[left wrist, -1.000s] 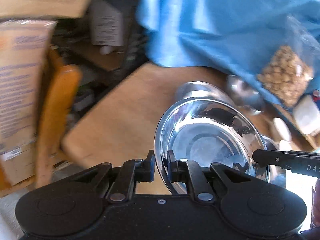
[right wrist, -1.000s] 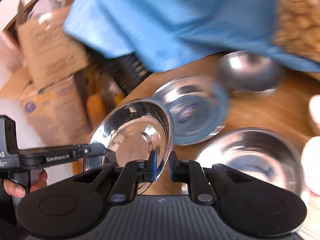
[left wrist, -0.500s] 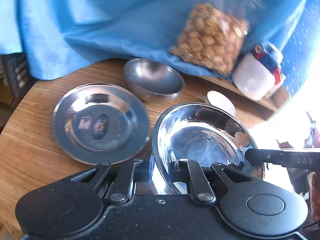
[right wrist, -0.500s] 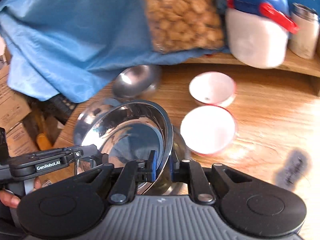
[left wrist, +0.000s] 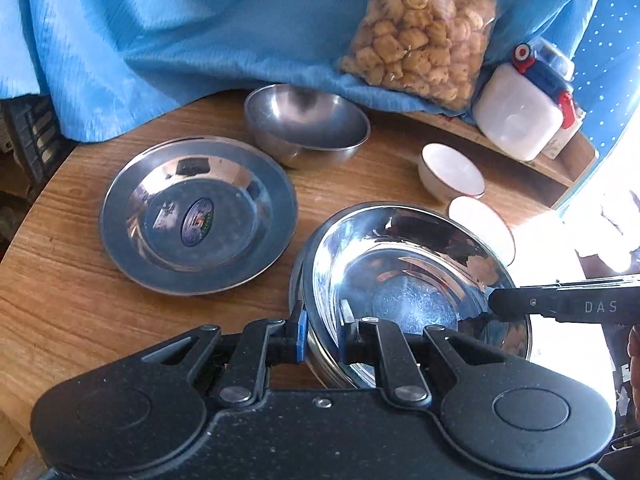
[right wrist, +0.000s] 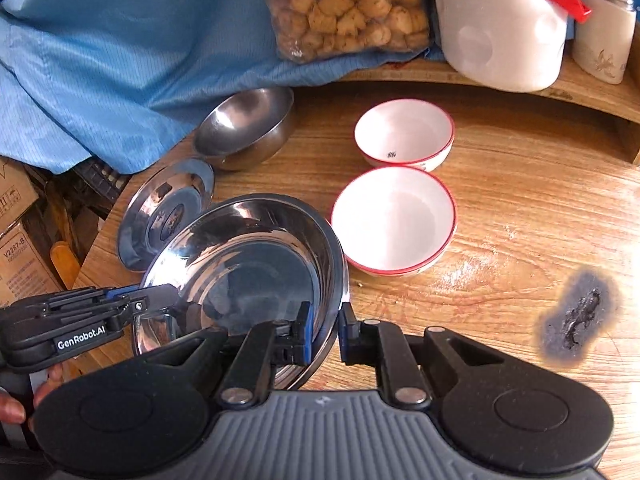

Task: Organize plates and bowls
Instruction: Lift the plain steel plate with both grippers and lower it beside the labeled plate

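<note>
We hold the steel plate [left wrist: 404, 280] by opposite rims, left gripper [left wrist: 322, 334] and right gripper [right wrist: 324, 334] both clamped on it, just beside the flat steel dish [left wrist: 196, 216]. We should lower it level and release both sides together.

Mirror-polished steel dish [left wrist: 404, 280], grained wooden table [left wrist: 60, 300], matt blue cloth [left wrist: 160, 40]

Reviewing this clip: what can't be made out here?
- Left wrist: whether the held steel bowl rests on the one beneath it; its own body hides that.
- Right wrist: plate partly behind that bowl.
- Left wrist: right edge washed out by glare.
</note>
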`<state>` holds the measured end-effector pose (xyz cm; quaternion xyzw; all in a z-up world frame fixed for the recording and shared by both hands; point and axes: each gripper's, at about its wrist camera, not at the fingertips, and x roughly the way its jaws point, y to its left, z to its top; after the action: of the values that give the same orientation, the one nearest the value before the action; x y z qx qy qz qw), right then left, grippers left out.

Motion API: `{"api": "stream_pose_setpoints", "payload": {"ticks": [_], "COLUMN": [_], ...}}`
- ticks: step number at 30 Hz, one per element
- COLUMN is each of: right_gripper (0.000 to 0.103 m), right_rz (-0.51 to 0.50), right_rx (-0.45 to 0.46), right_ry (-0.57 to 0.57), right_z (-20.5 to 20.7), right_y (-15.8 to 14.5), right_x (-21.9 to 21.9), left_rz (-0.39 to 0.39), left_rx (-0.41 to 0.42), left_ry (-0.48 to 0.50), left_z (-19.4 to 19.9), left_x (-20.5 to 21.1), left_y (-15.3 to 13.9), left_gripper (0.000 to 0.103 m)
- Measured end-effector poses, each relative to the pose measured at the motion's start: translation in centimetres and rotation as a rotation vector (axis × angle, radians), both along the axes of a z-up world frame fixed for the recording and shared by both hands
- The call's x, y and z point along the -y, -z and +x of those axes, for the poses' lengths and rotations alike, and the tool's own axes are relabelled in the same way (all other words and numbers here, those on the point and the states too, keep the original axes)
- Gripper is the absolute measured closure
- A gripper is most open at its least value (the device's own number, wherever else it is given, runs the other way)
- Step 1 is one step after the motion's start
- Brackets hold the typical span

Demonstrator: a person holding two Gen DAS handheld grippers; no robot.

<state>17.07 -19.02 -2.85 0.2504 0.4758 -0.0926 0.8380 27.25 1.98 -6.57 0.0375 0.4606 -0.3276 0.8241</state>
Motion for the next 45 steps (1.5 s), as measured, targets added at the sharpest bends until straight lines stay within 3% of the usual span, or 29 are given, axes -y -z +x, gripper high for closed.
{"api": "stream_pose_setpoints", "payload": {"ticks": [12,20,28,31,35,37,38,39,40,42,45], "right_gripper": [0.086,0.085,0.074,0.064,0.061,0.043,0.038,0.026,0.015,0.007,0.001], "right_rz": [-0.001,-0.056,-0.114,-0.147,-0.161,-0.191,-0.205,-0.224,-0.238,-0.268,-0.296], "right_rx": [-0.02,-0.016,-0.013,-0.025,-0.012,-0.008,-0.002,0.005,0.012,0.024,0.022], "right_ry": [-0.062,-0.071,-0.084,-0.085,-0.094,-0.109,-0.114,-0.12,-0.126,-0.146,-0.194], "right_z": [1.0,1.4,1.9,2.0,2.0,2.2,2.2,2.2,2.3,2.6,3.6], "right_y": [0.6,0.7,0.6,0.5,0.3,0.0,-0.2,-0.4,-0.6,-0.7,-0.5], "right_x": [-1.5,-2.1,-2.6,-2.8,-3.0,-3.3,-3.4,-3.6,-3.8,-4.2,-5.1], "left_rz": [0.011,0.029,0.009,0.004,-0.002,-0.005,-0.006,-0.01,-0.019,-0.03,0.025], "left_rx": [-0.023,0.018,-0.017,-0.011,-0.006,-0.004,-0.001,0.008,0.026,0.069,0.118], "left_ry": [-0.056,-0.054,-0.054,-0.056,-0.066,-0.084,-0.101,-0.125,-0.158,-0.211,-0.289], "left_z": [0.1,0.5,1.0,1.0,1.2,1.3,1.3,1.4,1.4,1.8,3.5], "left_x": [-1.5,-0.9,-0.5,-0.6,-1.0,-1.5,-1.8,-2.4,-3.1,-4.2,-5.2], "left_y": [0.1,0.0,0.6,0.5,0.1,-0.3,-0.6,-1.0,-1.5,-2.4,-2.9], "left_gripper": [0.087,0.087,0.082,0.072,0.06,0.042,0.025,0.01,0.004,0.001,0.001]}}
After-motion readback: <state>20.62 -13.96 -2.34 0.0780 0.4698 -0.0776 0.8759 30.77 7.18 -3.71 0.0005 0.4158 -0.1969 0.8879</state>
